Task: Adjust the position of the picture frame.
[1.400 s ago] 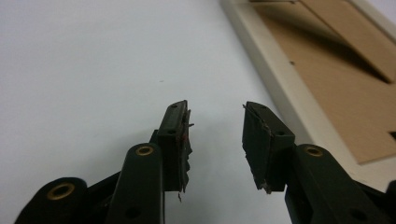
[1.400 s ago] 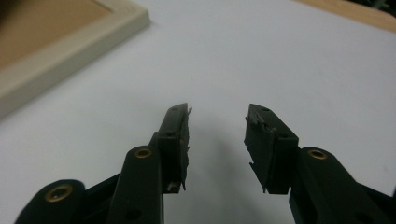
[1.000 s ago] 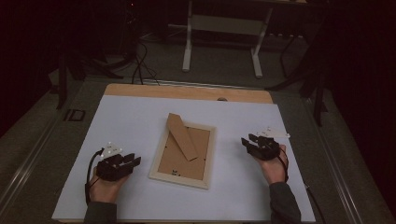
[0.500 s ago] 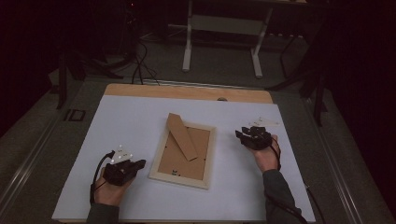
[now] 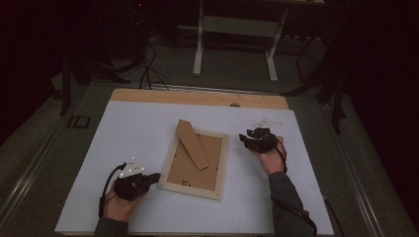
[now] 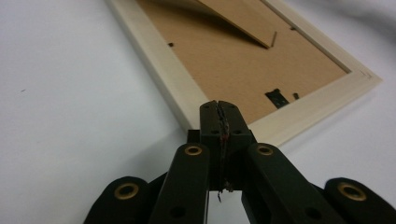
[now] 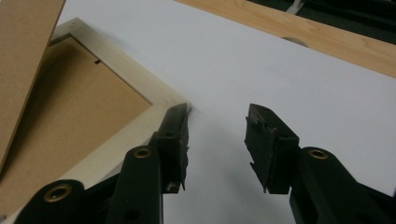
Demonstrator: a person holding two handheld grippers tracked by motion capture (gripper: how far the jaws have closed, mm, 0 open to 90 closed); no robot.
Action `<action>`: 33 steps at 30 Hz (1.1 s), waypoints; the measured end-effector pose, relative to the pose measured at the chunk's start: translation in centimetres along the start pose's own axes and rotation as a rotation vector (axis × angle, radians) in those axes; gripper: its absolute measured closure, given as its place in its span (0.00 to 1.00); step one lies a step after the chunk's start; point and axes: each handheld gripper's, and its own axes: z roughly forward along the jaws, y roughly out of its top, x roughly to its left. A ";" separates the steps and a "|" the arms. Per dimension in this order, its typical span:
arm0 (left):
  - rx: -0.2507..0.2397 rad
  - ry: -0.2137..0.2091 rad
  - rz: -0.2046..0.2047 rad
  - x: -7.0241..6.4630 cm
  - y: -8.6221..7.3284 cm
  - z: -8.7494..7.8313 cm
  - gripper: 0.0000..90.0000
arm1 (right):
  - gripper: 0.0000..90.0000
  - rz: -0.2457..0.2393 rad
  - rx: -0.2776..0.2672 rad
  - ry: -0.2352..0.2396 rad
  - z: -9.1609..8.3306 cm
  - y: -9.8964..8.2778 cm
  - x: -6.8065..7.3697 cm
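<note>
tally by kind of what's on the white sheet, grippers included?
picture frame, lying back side up: 1
fold-out stand on the frame's back: 1
grippers: 2, left gripper shut, right gripper open
total: 4

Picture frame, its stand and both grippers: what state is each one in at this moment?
Picture frame: lying face down on the white sheet, backing board up.
Stand: hinged leg lifted off the backing board.
Left gripper: shut, nothing between its jaws, tips at the frame's near corner.
Right gripper: open, beside the frame's corner.
</note>
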 end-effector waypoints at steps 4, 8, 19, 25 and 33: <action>0.015 -0.016 0.013 -0.2 -0.2 0.3 1.00 | 0.64 0.007 -0.001 0.010 0.7 0.3 0.4; 0.027 -0.031 0.036 -0.6 -0.3 0.5 1.00 | 0.65 -0.003 0.000 0.019 1.3 0.6 0.8; 0.064 -0.044 0.067 -1.2 -0.7 0.7 1.00 | 0.66 -0.013 0.018 0.040 3.1 1.2 2.1; 0.073 0.003 0.045 -0.4 -0.9 0.5 1.00 | 0.74 -0.001 0.043 0.038 4.1 0.9 2.3; 0.105 0.050 0.001 0.8 -1.4 0.5 1.00 | 0.99 0.031 0.084 0.025 4.6 0.4 2.6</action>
